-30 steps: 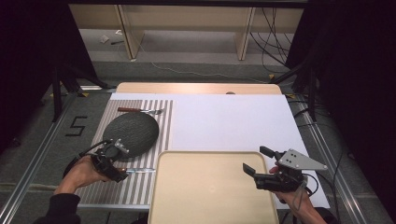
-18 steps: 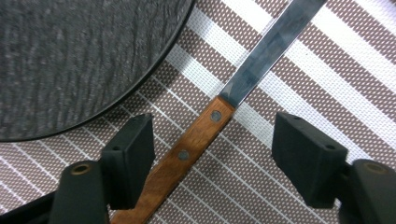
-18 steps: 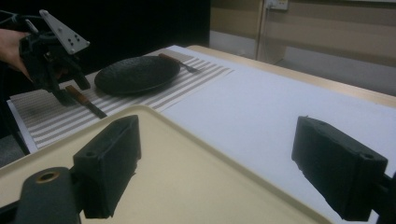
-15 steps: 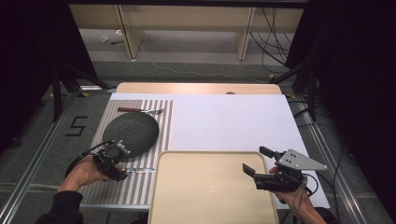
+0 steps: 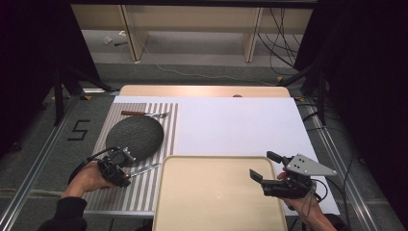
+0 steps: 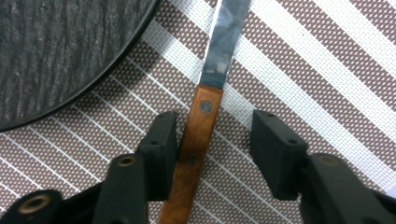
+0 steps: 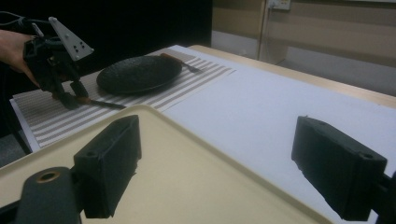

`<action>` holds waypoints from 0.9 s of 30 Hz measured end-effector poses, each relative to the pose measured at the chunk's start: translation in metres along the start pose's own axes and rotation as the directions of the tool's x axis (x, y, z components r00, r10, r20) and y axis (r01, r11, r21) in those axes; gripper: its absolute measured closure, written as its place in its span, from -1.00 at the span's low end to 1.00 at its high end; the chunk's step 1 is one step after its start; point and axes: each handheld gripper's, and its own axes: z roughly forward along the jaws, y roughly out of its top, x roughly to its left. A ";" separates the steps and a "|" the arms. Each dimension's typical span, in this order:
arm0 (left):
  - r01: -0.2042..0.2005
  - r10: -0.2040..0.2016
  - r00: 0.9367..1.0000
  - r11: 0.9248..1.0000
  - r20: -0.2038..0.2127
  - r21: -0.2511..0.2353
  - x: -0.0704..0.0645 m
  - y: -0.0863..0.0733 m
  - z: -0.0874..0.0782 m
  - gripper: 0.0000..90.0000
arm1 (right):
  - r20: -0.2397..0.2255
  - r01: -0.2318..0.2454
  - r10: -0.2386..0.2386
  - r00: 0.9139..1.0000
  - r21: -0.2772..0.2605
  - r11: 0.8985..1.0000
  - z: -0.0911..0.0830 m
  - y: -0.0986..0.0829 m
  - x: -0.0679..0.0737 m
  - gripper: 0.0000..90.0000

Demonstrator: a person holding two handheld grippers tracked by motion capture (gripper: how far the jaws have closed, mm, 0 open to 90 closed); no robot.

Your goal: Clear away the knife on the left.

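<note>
A knife with a wooden handle point(image 6: 198, 123) and steel blade lies on the striped placemat point(image 5: 144, 192), just in front of a dark round plate point(image 5: 134, 134). My left gripper point(image 6: 212, 140) stands open astride the knife handle; its left jaw touches the wood and its right jaw is clear of it. In the high view the left gripper point(image 5: 124, 175) sits at the near end of the knife point(image 5: 146, 169). My right gripper point(image 5: 263, 165) hangs open over the right edge of a beige tray point(image 5: 216, 192), with nothing between its jaws. From the right gripper point(image 7: 233, 158) I see the left gripper point(image 7: 60, 60) beside the plate point(image 7: 137, 72).
A fork point(image 5: 144, 114) with a brown handle lies on the placemat behind the plate. A white sheet point(image 5: 240, 125) covers the table to the right of the placemat. Cables and shelving stand beyond the table's far edge.
My left gripper has edged slightly nearer along the knife handle. The right gripper has not moved.
</note>
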 end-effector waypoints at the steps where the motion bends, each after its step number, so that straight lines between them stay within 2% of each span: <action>1: 0.000 0.000 1.000 1.000 0.000 0.000 0.000 0.000 0.000 0.31 | 0.000 0.000 0.000 1.000 0.000 1.000 0.000 0.000 0.000 -0.63; 3: 0.015 -0.015 1.000 1.000 0.000 0.011 0.000 0.002 0.000 0.34 | -0.002 0.002 -0.002 1.000 0.008 1.000 0.000 0.000 0.000 -0.63; 10: 0.052 -0.052 0.999 0.998 -0.013 0.030 -0.001 0.006 0.000 0.66 | -0.002 0.005 -0.005 1.000 0.007 1.000 -0.001 0.000 0.000 -0.62; 15: 0.057 -0.057 0.998 0.998 -0.009 0.026 -0.001 0.005 0.000 0.70 | -0.003 0.009 -0.009 1.000 0.009 1.000 0.000 0.000 0.001 -0.62; 21: 0.088 -0.088 0.996 0.996 0.009 0.003 0.002 0.002 -0.001 0.71 | -0.003 0.007 -0.007 1.000 0.006 1.000 -0.001 0.000 0.000 -0.62; 24: 0.102 -0.102 0.994 0.995 0.040 -0.010 0.003 0.001 -0.001 0.71 | -0.004 0.008 -0.008 1.000 0.007 1.000 0.000 0.000 0.000 -0.62; 27: 0.108 -0.108 0.993 0.994 0.051 -0.015 0.002 0.000 -0.002 0.71 | -0.003 0.008 -0.008 1.000 0.003 1.000 -0.001 0.000 0.001 -0.62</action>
